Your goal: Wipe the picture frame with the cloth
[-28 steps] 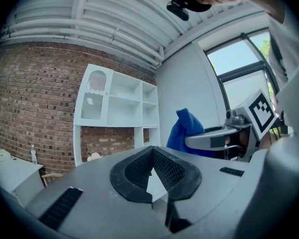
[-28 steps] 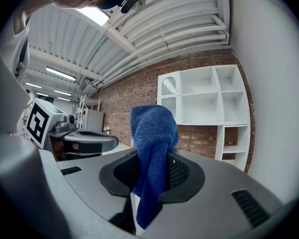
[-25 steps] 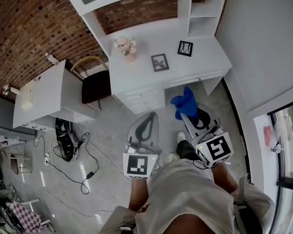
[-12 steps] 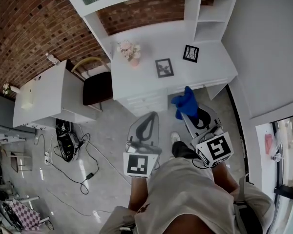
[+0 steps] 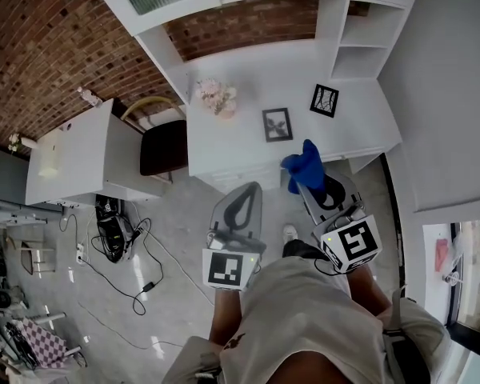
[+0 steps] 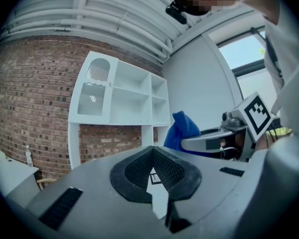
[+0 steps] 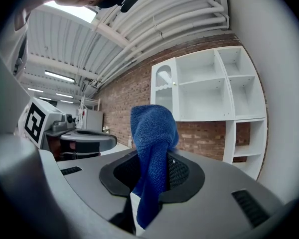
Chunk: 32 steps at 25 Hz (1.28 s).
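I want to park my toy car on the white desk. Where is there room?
The widest bare patch of the white desk is its back strip, behind the flower pot. The right end, beyond the right picture frame, is free too. It is tightest between that and the left picture frame.

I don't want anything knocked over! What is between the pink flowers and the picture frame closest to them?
Nothing. In the head view, only bare white desk lies between the flowers and the nearer picture frame.
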{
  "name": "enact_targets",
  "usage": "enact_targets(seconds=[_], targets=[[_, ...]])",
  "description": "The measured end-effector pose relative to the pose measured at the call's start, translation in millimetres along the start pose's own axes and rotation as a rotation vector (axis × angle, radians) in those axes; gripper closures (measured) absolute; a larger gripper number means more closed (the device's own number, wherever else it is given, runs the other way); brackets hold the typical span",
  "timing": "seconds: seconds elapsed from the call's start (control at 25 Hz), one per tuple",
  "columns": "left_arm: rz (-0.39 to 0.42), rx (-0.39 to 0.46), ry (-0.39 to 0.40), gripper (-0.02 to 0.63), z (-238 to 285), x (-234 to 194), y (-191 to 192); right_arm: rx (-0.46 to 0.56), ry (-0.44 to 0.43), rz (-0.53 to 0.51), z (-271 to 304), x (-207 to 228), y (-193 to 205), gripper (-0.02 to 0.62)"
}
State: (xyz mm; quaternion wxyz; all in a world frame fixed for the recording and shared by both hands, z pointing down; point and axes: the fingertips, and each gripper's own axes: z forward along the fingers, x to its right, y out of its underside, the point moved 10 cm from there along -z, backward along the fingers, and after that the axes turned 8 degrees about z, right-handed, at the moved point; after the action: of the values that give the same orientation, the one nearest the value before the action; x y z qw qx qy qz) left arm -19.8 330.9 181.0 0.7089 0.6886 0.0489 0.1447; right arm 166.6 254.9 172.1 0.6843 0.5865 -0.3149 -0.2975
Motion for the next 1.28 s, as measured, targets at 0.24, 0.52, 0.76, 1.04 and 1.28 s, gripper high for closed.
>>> enact_targets(seconds=[0.24,0.52,0.76,1.04,1.28], targets=[[0.018,-0.019,-0.017,0.606,40,-10,5,-0.013,-0.027,0.017,30,35,1,0.504],[0.019,-0.072,-0.057,0.606,77,-16,11,-0.032,-0.041,0.051,53,75,6,0.505],[0.014,-0.1,-0.049,0.606,92,-17,24,-0.048,-0.064,0.066,68,87,16,0.505],[0.015,-0.115,-0.024,0.606,107,-22,46,-0.07,-0.057,0.075,80,95,32,0.505],[0.02,-0.123,-0.001,0.606,127,-41,63,-0.068,-0.033,0.101,102,105,41,0.505]])
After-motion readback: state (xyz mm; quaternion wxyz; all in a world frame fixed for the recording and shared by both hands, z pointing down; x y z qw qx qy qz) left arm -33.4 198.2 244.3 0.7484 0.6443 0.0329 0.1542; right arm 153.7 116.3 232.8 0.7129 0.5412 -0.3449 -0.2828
